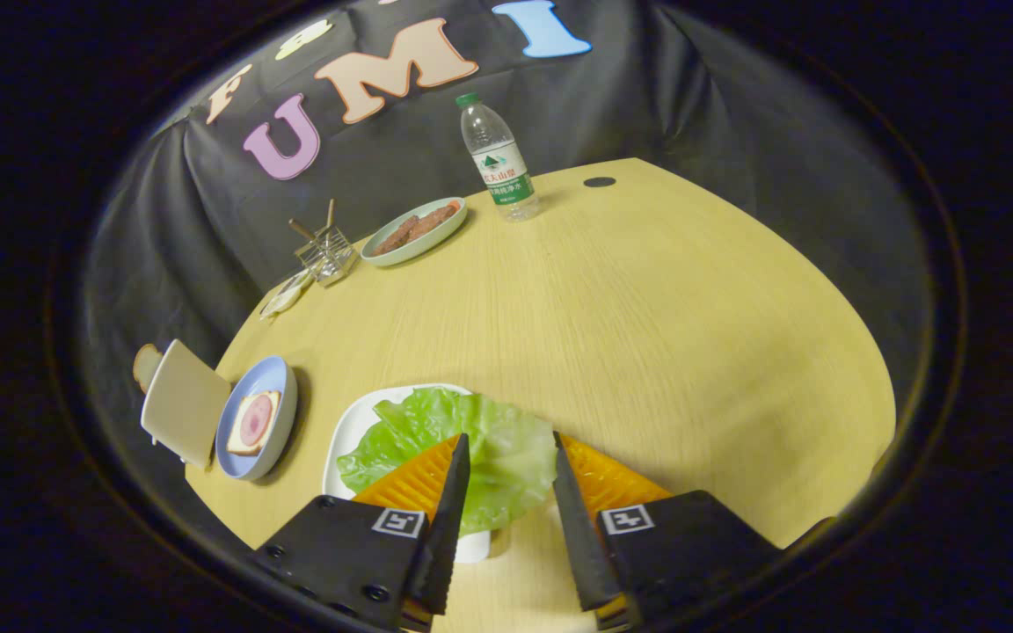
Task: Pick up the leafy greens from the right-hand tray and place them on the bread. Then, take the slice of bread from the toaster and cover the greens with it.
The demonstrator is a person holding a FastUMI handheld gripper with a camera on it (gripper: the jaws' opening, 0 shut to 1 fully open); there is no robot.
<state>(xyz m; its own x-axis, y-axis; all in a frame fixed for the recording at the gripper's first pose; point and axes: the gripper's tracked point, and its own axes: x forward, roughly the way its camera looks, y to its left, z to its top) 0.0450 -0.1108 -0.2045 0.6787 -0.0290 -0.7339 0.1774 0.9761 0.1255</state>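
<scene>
- A round, pale wooden table [647, 334] stands in a booth with black cloth hung as the wall behind it.
- At the far left, at the table's edge, sits a cream-coloured toaster [179, 403] with a slice of bread [145, 365] poking out of its far side.
- Just beside the toaster lies a blue plate [282, 387] carrying a slice of bread with a pink round of meat [255, 421] on top.
- Farther back along the left edge, a small white dish [285, 294] rests next to a wire holder [326, 255] with sticks standing in it.
- Beside the holder, a pale green oval plate [392, 255] holds brown pieces of food [416, 229].
- A clear water bottle [498, 158] with a green cap stands upright just beyond that plate, and a small dark round spot [599, 182] marks the table surface near the back edge.
- Near the front, a white tray [350, 431] holds the leafy greens [454, 440], one broad, crinkled, light green leaf that covers most of the tray.
- The gripper [511, 453] hangs over the tray with its fingers spread apart; the leaf's near edge lies between them, and neither finger can be seen pressing on it.
- The right half of the table is bare wood.
</scene>
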